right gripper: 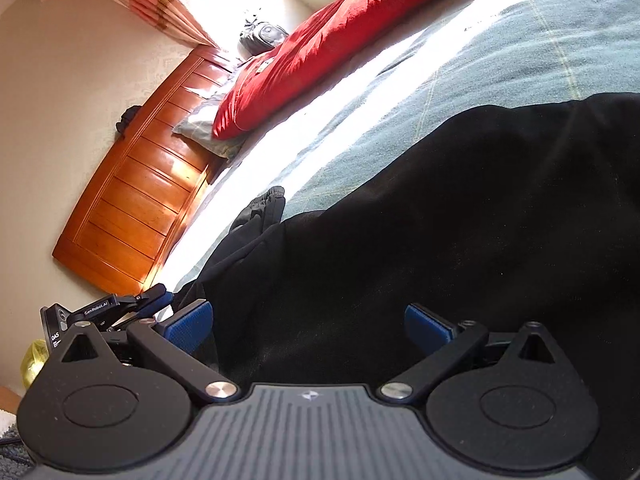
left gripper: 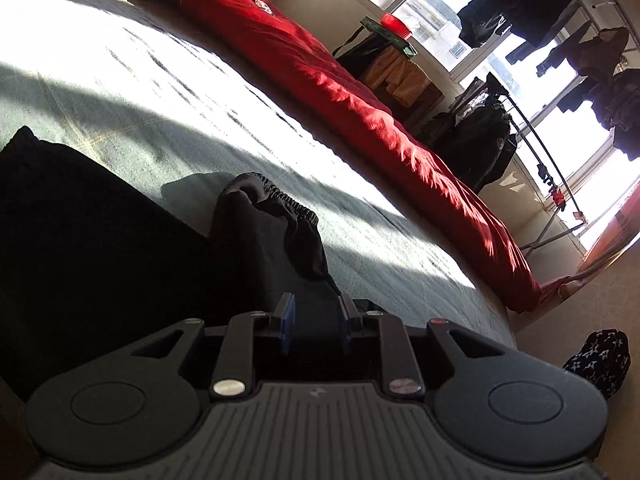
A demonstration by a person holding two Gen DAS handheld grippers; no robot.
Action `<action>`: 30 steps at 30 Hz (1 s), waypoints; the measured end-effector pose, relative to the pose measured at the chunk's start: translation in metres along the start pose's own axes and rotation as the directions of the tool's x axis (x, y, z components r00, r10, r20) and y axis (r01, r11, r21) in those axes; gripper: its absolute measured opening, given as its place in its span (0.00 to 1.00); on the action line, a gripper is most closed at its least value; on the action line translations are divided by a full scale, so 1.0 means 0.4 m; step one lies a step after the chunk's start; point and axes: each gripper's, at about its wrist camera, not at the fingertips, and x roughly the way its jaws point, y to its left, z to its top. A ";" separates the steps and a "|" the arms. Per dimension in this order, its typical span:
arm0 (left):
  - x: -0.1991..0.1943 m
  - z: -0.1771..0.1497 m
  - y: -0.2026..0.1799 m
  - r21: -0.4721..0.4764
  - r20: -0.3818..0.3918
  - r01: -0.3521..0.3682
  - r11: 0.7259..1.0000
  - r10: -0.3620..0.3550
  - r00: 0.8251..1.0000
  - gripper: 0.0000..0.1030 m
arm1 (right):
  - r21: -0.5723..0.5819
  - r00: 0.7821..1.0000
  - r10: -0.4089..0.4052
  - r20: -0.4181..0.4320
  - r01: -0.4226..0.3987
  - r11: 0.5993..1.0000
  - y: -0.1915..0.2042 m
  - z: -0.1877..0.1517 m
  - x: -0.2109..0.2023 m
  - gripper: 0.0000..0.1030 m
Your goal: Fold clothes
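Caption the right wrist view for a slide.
Right gripper open over a black garment on the green bedspread, red duvet behind.

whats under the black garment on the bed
The black garment lies on the grey-green bedspread, which shows all around it. Whatever sits directly beneath the cloth is covered and cannot be seen.

The garment [right gripper: 440, 208] lies on the bed [left gripper: 140, 92] right ahead of my right gripper [right gripper: 310, 326]; its waistband [left gripper: 280, 200] bunches just beyond my left gripper [left gripper: 316, 320], duvet [left gripper: 360, 92] farther behind.
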 end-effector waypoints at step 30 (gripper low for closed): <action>0.281 0.016 0.184 -0.321 -0.097 0.479 0.817 -0.532 0.841 0.45 | 0.019 0.996 -0.092 0.006 0.092 0.996 0.111 -0.076 0.080 1.00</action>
